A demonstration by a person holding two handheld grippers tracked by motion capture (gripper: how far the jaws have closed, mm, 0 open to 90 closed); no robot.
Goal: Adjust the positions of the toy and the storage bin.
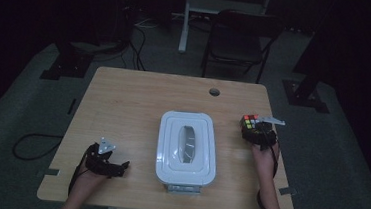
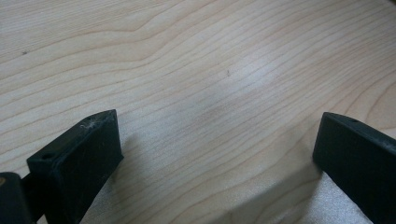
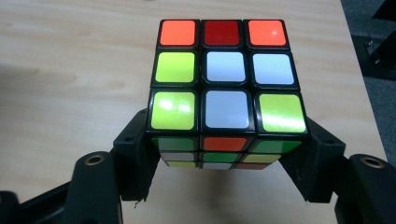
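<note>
Right gripper view puts the puzzle cube (image 3: 226, 88) front and centre, clamped between the two black jaws of the right gripper (image 3: 226, 156), which press on its opposite lower side faces. It looks like a light, rigid plastic block, so a firm squeeze should do it no harm; the glossy stickers and smooth sides could let it slide, though, and its layers may twist if it is gripped off-centre. My judgement is that the best hold is flat on two opposite faces, square across the middle layer (roughly what the jaws have now, if a little low).

From the high view, the cube (image 1: 249, 122) sits at the right side of the table (image 1: 139, 96), held in the right gripper (image 1: 259, 134), to the right of the white lidded box (image 1: 186, 147) in the middle.

The left gripper (image 1: 111, 166) rests at the near left; its jaws stand wide apart over bare wood (image 2: 196, 93), holding and touching nothing.
</note>
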